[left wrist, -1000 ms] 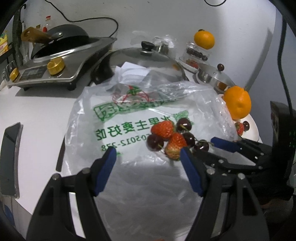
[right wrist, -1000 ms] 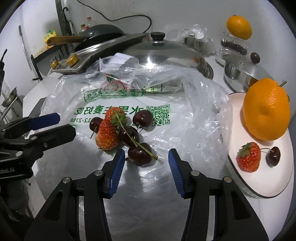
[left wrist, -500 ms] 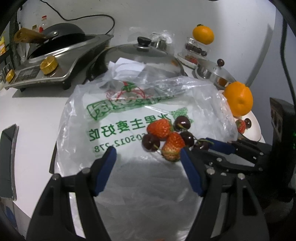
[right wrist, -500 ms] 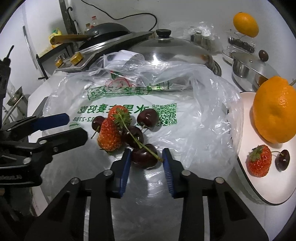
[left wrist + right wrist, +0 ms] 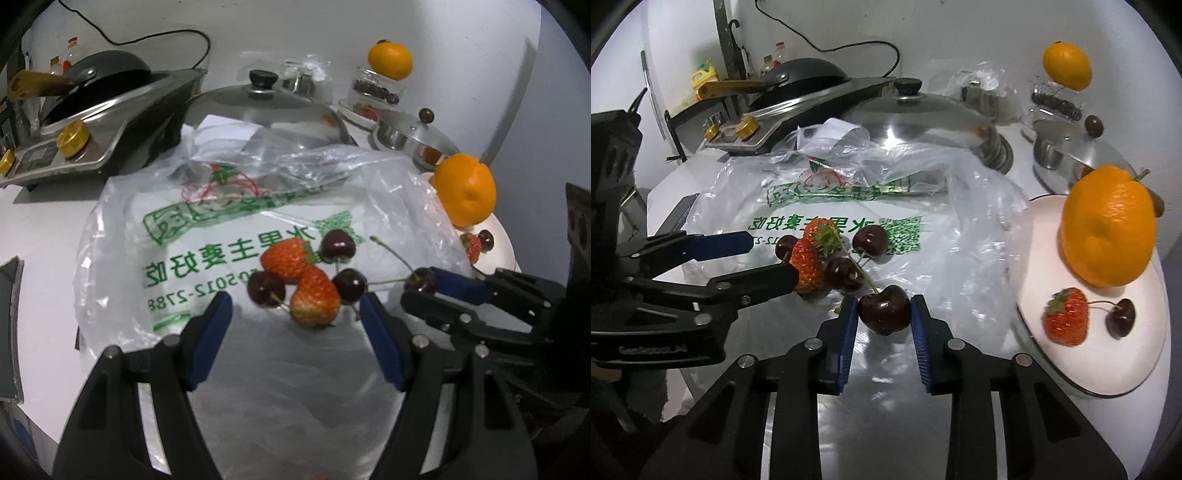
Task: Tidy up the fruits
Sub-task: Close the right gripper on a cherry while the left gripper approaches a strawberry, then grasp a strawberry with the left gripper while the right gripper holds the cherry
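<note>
A pile of two strawberries [image 5: 286, 258] and three dark cherries [image 5: 337, 245] lies on a clear plastic bag [image 5: 221, 229] with green print. My right gripper [image 5: 884, 314] is shut on a fourth dark cherry [image 5: 884, 310], its stem pointing toward the pile. That held cherry [image 5: 421, 280] sits just right of the pile in the left wrist view. My left gripper [image 5: 293, 301] stands open at the near side of the pile, one strawberry [image 5: 314, 299] between its fingertips, untouched. To the right, a white plate [image 5: 1034, 258] carries an orange [image 5: 1108, 225], a strawberry [image 5: 1065, 317] and a cherry [image 5: 1121, 317].
Behind the bag sit a large steel pot lid [image 5: 266, 110], an induction cooker with a black wok [image 5: 96, 96] and a small lidded steel pot [image 5: 410, 136]. A second orange [image 5: 389, 61] rests on a glass jar. A dark phone [image 5: 9, 325] lies at the left edge.
My right gripper closed on the nearest cherry and drew it away from the pile. My left gripper came closer to the fruit, still open.
</note>
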### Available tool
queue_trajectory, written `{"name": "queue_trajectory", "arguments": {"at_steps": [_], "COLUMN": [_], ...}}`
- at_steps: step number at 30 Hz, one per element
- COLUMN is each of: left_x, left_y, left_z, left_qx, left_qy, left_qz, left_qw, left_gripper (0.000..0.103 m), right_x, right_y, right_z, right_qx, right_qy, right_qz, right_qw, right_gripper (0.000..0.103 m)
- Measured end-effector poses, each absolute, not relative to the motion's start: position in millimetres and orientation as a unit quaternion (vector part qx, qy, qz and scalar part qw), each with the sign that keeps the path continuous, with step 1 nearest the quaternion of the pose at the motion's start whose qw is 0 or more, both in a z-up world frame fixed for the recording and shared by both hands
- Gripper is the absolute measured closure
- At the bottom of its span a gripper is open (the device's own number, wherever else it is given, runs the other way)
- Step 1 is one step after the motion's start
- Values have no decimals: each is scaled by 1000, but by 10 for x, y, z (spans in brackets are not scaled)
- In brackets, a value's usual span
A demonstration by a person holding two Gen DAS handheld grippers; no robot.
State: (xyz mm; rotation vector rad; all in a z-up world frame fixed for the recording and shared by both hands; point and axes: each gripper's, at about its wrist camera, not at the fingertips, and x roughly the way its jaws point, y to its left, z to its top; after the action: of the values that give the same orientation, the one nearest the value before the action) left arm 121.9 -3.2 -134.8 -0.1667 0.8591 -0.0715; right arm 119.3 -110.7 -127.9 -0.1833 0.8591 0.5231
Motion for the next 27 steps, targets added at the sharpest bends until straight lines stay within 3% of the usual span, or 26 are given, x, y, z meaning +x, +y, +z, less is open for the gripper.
{"name": "queue_trajectory", "arguments": {"at_steps": [17, 22, 27], "left_x": [1342, 1373, 1425], "left_y": [-259, -325, -283], "left_z": [-1320, -1348, -1378], "left_qx": [-60, -32, -23], "left_qy": [394, 392, 403], "left_qz": [-107, -106, -88], "left_qw": [911, 913, 911], "left_gripper": [32, 44, 47], "right_x": [1139, 1138, 1131], "right_y": [-1383, -1412, -1423], "right_z": [-1126, -1133, -1132], "right_qx": [-67, -63, -62], "right_qy": [394, 394, 393], "right_qz": [233, 230, 230], "right_qw": [887, 888, 888], "right_gripper": [72, 72, 72]}}
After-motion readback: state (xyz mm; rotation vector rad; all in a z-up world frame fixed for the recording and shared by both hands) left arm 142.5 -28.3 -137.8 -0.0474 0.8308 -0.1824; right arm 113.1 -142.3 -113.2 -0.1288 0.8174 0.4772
